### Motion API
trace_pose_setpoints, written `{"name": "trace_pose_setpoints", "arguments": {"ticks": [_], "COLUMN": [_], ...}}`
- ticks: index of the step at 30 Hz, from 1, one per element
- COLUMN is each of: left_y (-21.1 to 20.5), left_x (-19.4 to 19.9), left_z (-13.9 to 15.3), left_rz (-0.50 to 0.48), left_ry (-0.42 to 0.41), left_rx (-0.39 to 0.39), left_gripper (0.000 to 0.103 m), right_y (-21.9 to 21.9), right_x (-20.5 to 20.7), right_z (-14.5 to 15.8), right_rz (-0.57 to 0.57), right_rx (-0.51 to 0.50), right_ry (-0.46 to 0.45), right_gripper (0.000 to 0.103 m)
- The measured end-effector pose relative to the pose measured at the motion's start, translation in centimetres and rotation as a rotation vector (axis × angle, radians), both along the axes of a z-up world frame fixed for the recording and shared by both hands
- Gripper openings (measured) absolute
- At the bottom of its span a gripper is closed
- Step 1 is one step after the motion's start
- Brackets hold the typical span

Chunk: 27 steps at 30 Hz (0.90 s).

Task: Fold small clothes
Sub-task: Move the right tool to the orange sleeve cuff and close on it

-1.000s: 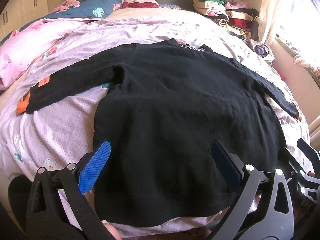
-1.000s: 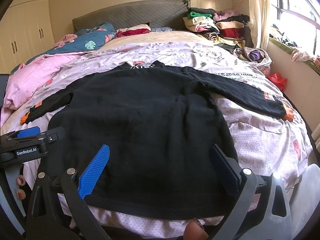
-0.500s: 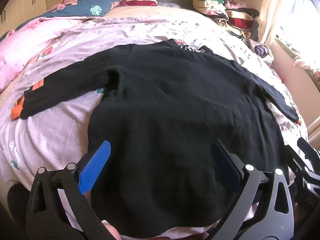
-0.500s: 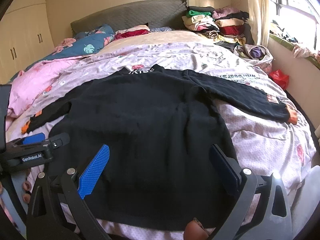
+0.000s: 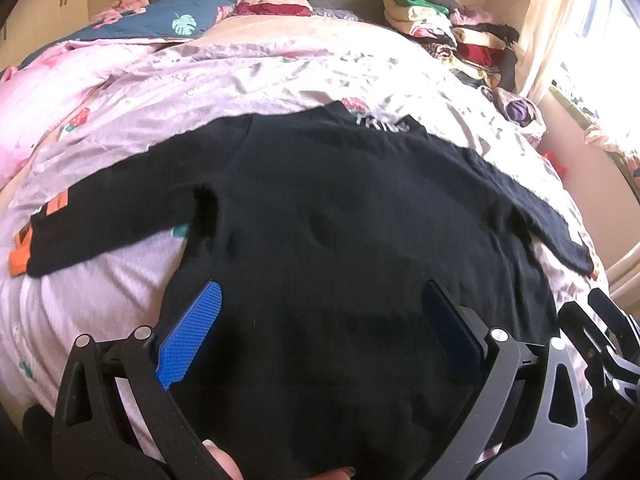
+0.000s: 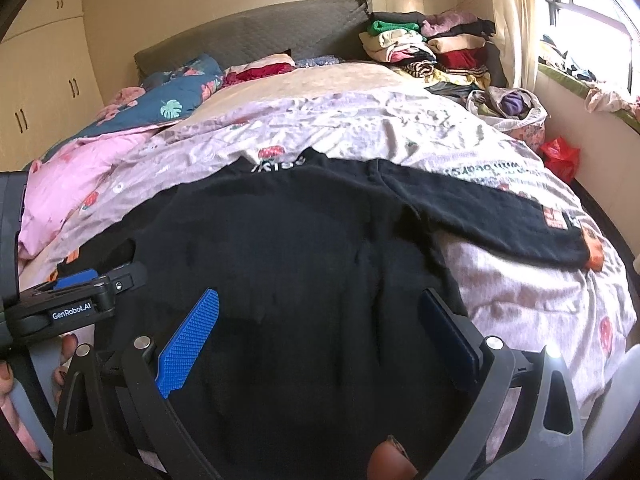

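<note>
At the near edge of the bed, the left gripper and right gripper hang over the hem of a black long-sleeved top, both with jaws spread wide and holding nothing. Both have come closer to the cloth than a second ago. The ribbed blue pads contrast with the soft, matte knit. The top lies flat on a wrinkled pink sheet, sleeves outstretched, orange cuffs. Beyond, folded clothes are stacked by a grey quilted headboard.

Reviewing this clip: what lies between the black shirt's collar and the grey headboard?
In the right wrist view, only bedding: the rumpled lilac printed sheet beyond the black shirt, then a cream blanket running to the grey headboard.
</note>
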<state>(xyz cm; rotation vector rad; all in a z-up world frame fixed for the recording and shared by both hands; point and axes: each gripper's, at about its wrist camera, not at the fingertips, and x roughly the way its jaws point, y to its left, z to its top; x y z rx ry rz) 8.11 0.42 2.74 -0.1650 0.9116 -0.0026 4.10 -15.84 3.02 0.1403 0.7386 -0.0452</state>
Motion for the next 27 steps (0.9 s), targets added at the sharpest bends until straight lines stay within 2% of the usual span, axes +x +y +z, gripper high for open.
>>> {"name": "trace_pose_setpoints", "arguments": {"ticks": [6,13,27], "left_y": [0.0,0.3,-1.8], "left_x": [2.3,4.8,10.3], "left_z": [0.9,0.9,0.6], "left_rz": [0.012,0.015,-0.075], "left_ry": [-0.021,-0.01,-0.008], "left_rx": [0.0,-0.004,0.018], "left_gripper": [0.094,0.094,0.094], "right_y": [-0.4,-1.8,-6.9], "right_x": [2.2,4.7,9.4], "right_z": [1.2,2.1,3.6], "right_rz": [-0.028,-0.092,-0.272], "right_rx": [-0.002,0.019,0.079], "right_ry": [-0.022,-0.037,-0.103], "right_gripper": [0.099,0.099,0.099]}}
